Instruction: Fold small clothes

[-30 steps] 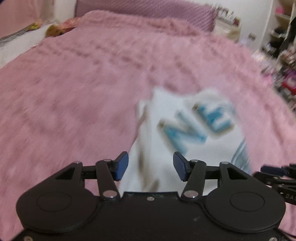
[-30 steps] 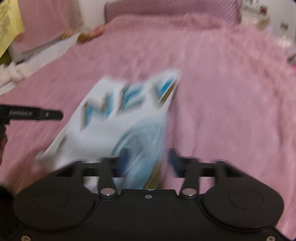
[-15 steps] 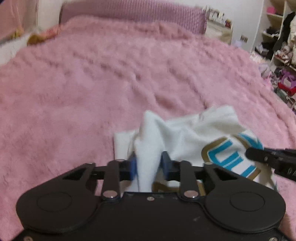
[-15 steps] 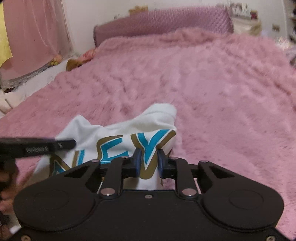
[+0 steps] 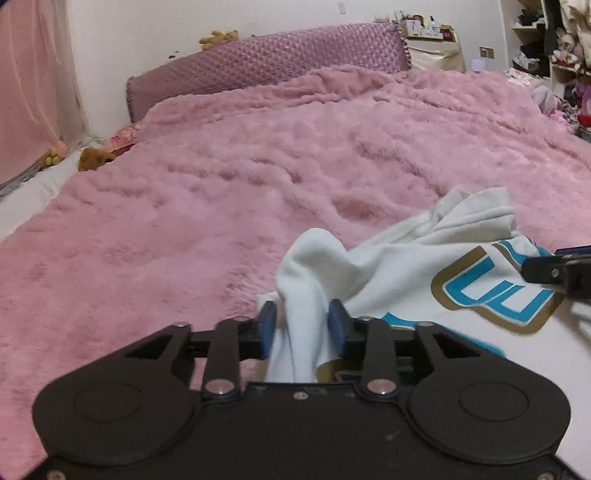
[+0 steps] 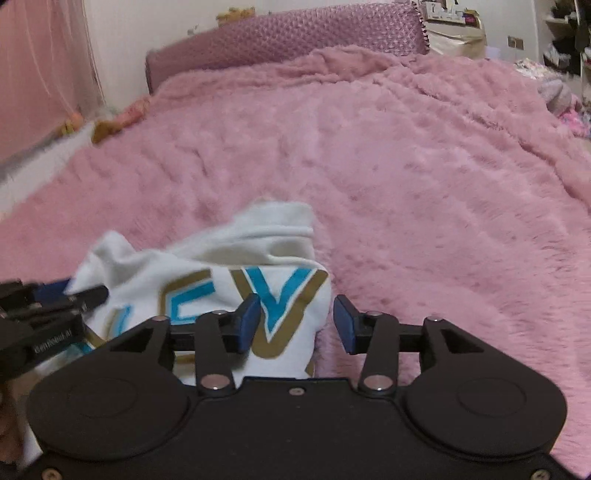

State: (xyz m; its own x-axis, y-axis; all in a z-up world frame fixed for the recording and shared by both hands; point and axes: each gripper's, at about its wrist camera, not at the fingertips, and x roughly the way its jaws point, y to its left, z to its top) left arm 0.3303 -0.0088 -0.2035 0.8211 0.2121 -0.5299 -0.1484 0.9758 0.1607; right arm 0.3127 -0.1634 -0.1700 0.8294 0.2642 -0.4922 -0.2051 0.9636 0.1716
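Left claw (image 5: 302,325) is clenched on a bunched ridge of the white sweatshirt (image 5: 402,269), blue pads pressing the fabric from both sides, the pinched fold rising to a soft peak just past the fingertips. The sweatshirt lies crumpled on the fluffy pink blanket (image 5: 229,192) covering the bed, sprawling from the left claw out toward 3 o'clock in the left wrist view, its teal-and-gold lettering (image 5: 495,291) face up. At the 3 o'clock edge the tip of the other gripper pokes in over the print.

Over on the right wrist view, the right claw (image 6: 295,323) stands released, pads well apart. The sweatshirt's edge with the big teal "V" (image 6: 284,295) sits in the gap, against the left pad and clear of the right one. The garment spreads toward 9 o'clock, where the left claw bites it. The quilted purple headboard (image 6: 295,33) spans 12 o'clock.
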